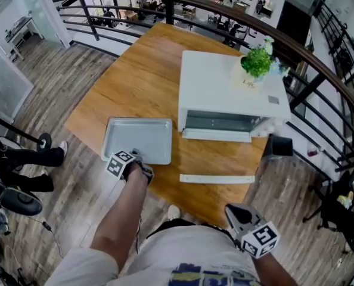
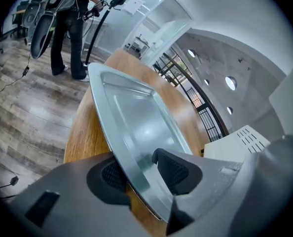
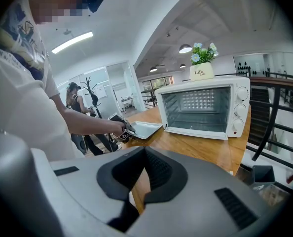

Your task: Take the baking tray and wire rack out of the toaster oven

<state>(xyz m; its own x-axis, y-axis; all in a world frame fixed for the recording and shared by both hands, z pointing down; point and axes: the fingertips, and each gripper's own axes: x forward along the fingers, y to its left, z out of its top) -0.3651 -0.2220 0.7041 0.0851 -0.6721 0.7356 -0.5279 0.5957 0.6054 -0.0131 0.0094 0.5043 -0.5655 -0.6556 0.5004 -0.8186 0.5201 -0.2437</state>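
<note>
Wooden surface point(image 1: 147, 82) holds the open toaster oven point(image 1: 230, 94). Baking tray point(image 1: 138, 139) lies flat beside it, already out. Left tool point(image 1: 136, 158) sits loose around its near rim, likely done carrying. Right tool point(image 1: 232, 210) waits closed, empty.

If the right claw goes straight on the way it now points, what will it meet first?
Most likely the top of the wooden table, near its edge, well short of the toaster oven; depth is unclear.

Bright, even light; fisheye-warped edges.
</note>
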